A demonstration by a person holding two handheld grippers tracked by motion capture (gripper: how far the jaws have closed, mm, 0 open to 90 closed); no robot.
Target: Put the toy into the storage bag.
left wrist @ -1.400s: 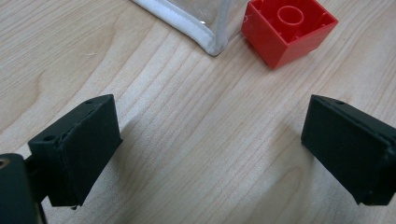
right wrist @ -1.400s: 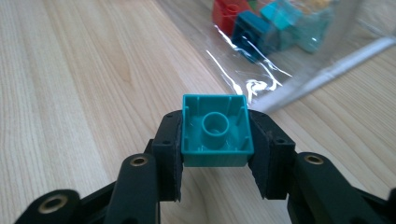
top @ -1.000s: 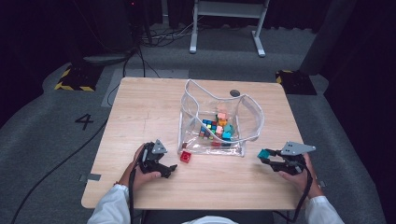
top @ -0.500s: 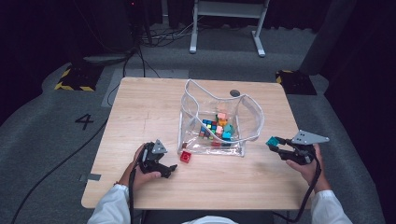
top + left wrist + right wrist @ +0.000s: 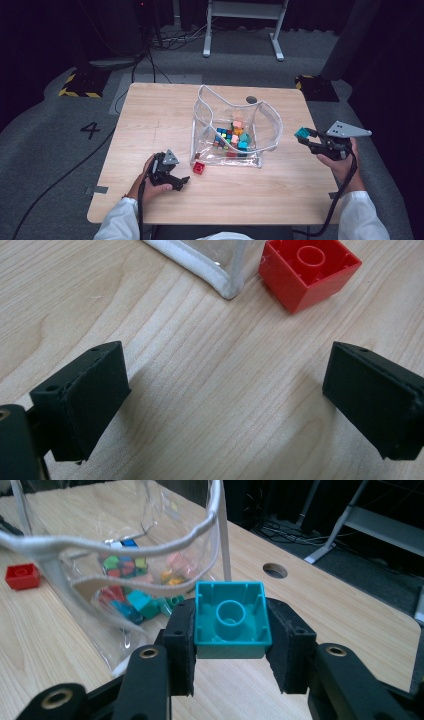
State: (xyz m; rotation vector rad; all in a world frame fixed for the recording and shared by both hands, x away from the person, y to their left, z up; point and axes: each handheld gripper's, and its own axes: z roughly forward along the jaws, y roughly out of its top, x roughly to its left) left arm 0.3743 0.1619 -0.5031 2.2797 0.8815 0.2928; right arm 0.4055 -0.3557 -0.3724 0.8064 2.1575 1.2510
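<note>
teal brick [image 5: 231, 625] in right gripper [image 5: 231, 652], studs hidden.

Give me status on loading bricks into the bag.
Done: many bricks lie in the clear bag. In hand: the right gripper holds a teal brick beside the bag, above the table. Left: that brick and the red brick by the open left gripper.

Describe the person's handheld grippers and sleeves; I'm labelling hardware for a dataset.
Both the left gripper and right gripper are black, with two blocky, matte jaws, brass-coloured pivot pins, and a grey three-cornered plate on top. A black cable trails from each. The person wears white sleeves.
</note>
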